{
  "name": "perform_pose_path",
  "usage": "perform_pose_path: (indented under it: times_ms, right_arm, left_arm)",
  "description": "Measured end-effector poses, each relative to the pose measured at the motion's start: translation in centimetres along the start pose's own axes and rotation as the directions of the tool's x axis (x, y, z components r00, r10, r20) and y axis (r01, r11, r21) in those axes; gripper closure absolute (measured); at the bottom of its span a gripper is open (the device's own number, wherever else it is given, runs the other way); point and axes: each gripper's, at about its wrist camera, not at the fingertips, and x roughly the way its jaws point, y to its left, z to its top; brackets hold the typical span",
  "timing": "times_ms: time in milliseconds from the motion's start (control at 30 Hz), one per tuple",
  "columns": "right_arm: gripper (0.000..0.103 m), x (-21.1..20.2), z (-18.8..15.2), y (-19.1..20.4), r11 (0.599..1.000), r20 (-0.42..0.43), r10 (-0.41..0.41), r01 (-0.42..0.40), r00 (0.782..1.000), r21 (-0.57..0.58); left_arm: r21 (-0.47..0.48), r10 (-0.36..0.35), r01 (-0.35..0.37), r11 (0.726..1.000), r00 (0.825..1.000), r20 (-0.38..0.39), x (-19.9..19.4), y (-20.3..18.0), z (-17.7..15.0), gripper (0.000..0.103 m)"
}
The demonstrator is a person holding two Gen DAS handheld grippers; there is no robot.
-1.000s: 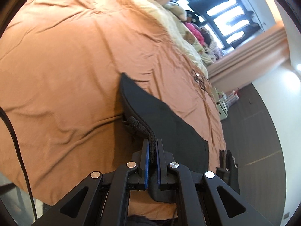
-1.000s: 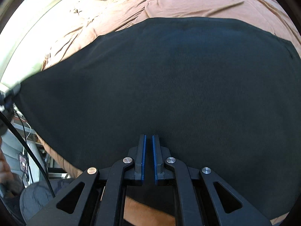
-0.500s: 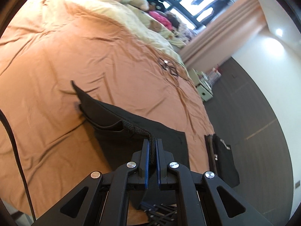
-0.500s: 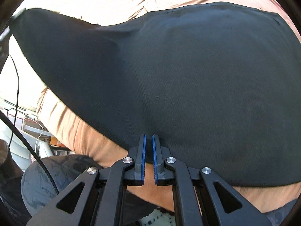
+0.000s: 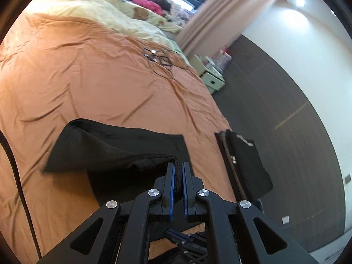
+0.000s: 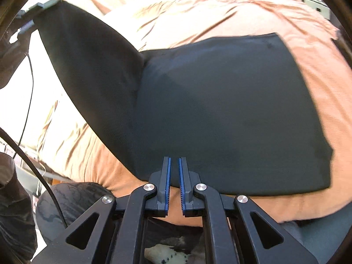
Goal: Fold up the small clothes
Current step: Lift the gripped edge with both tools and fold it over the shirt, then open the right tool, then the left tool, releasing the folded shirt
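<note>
- The black garment (image 6: 231, 110) lies on the orange bedsheet (image 5: 88, 83), filling the centre of the right wrist view, its left part lifted toward the upper left.
- The left gripper (image 5: 178, 176) pinches the garment's bunched edge at lower centre.
- The right gripper (image 6: 173, 176) is opening slightly; nothing shows between its jaws.
- Another dark garment (image 5: 246, 165) hangs at the bed's right edge.

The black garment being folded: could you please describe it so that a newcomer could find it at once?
Start at the orange bedspread. Near its closest edge lies the black garment, mostly flat, with one side lifted and pinched in the left tool. Unlike the other black clothing draped over the bed's far corner, it lies on top of the bed and is plain.
</note>
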Motion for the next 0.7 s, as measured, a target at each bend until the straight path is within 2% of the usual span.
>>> perform_pose_path:
  times_ms: [67,133,167,333,500,700]
  right_arm:
    - [0.085,-1.3,-0.4,-0.7,1.000,0.023,-0.018,0.018,1.000,0.013]
    - [0.055,-2.6,-0.7,-1.5,0.999,0.055,-0.041,0.039,0.998,0.030]
    - [0.051,-3.3,-0.9,-2.2,0.998,0.072,-0.047,0.044,0.996,0.044]
    - [0.050,-5.3,-3.7,-3.6,0.993,0.112,-0.061,0.049,0.992,0.108]
    - [0.050,-8.2,-6.4,-6.8,0.982,0.137,-0.073,0.047,0.988,0.185]
    - [0.050,-10.8,-7.8,-7.6,0.971,0.132,-0.123,0.092,0.984,0.220]
  left_arm:
    - [0.018,-0.011,0.012,1.000,1.000,-0.023,0.9,-0.9,-0.1,0.097]
    - [0.040,-0.021,0.023,0.999,0.999,-0.050,1.9,-1.9,-0.3,0.097]
    - [0.053,-0.025,0.028,0.998,0.998,-0.066,2.5,-2.4,-0.5,0.097]
    - [0.124,-0.033,0.050,0.991,0.991,-0.132,4.9,-5.6,-1.7,0.097]
    - [0.199,-0.014,0.052,0.979,0.982,-0.189,7.7,-8.3,-3.2,0.097]
    - [0.283,0.001,0.092,0.955,0.949,-0.314,11.6,-11.1,-5.7,0.094]
